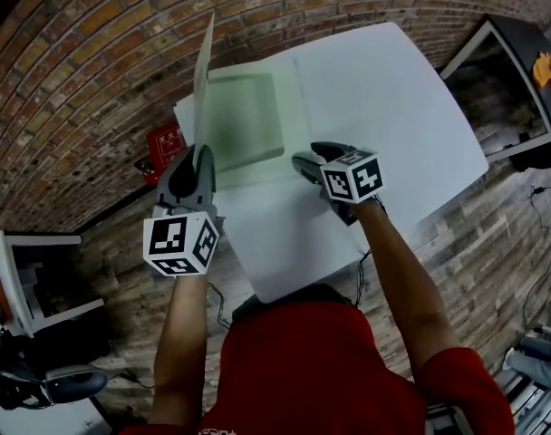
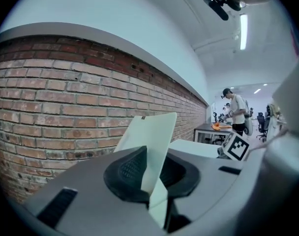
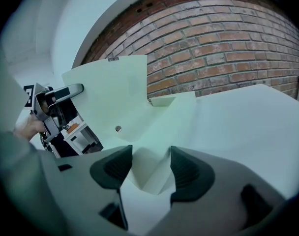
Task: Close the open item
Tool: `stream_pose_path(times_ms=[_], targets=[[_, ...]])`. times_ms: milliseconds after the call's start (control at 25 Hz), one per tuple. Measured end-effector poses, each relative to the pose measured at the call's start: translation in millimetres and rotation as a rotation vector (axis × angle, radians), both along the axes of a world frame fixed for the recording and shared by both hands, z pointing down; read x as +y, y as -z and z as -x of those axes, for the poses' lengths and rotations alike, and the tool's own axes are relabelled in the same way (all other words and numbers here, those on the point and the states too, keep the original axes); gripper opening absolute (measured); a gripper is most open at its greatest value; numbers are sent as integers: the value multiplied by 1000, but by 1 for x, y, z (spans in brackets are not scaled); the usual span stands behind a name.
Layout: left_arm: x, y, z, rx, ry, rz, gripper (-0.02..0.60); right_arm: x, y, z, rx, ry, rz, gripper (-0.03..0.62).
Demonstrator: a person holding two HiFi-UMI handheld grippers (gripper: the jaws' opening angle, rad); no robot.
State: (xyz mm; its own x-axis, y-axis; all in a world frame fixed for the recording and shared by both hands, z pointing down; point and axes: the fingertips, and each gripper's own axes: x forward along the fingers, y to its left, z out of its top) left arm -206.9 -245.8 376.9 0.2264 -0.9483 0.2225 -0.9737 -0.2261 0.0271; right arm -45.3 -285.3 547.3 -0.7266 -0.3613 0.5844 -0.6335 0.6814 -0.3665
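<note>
A pale green box [image 1: 244,120] lies open on the white table [image 1: 393,107], toward the table's 10 o'clock corner in the head view. Its shallow base is flat and its lid [image 1: 203,71] stands nearly upright along the base's 9 o'clock side.

The left gripper [image 1: 196,166] is at the lid's near end, about 7 o'clock from the base. Its jaws are clamped together on the lid's thin edge, and the sheet rises out from between the dark pads [image 2: 130,168].

The right gripper [image 1: 307,157] sits just off the base's 4 o'clock corner, low over the table. Its jaws are apart, with a corner of the box between them. I cannot tell whether either pad touches it.

Nothing lies inside the base or between the lid and the base.

A brick wall [image 1: 94,62] runs close behind the table from 9 to 12 o'clock. A small red object [image 1: 165,143] sits at its foot, just left of the left gripper. A white shelf unit [image 1: 22,270] stands at 8 o'clock on the wooden floor [image 1: 493,243], and a dark-framed cabinet [image 1: 520,80] stands at 2 o'clock. In the left gripper view, a person [image 2: 236,109] stands at a desk far off at 3 o'clock.
</note>
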Motion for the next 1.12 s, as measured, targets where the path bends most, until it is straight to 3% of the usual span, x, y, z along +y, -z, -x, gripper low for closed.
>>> stream_pose_path(times_ms=[280, 520, 1120], targets=[[-7, -17, -42, -81, -71, 44, 57, -1, 1, 0, -15, 23, -6, 241], [-15, -39, -78, -210, -116, 89, 63, 0, 1, 0, -29, 34, -12, 241], [-31, -96, -126, -335, -220, 208, 83, 0, 2, 0, -92, 118, -28, 242]])
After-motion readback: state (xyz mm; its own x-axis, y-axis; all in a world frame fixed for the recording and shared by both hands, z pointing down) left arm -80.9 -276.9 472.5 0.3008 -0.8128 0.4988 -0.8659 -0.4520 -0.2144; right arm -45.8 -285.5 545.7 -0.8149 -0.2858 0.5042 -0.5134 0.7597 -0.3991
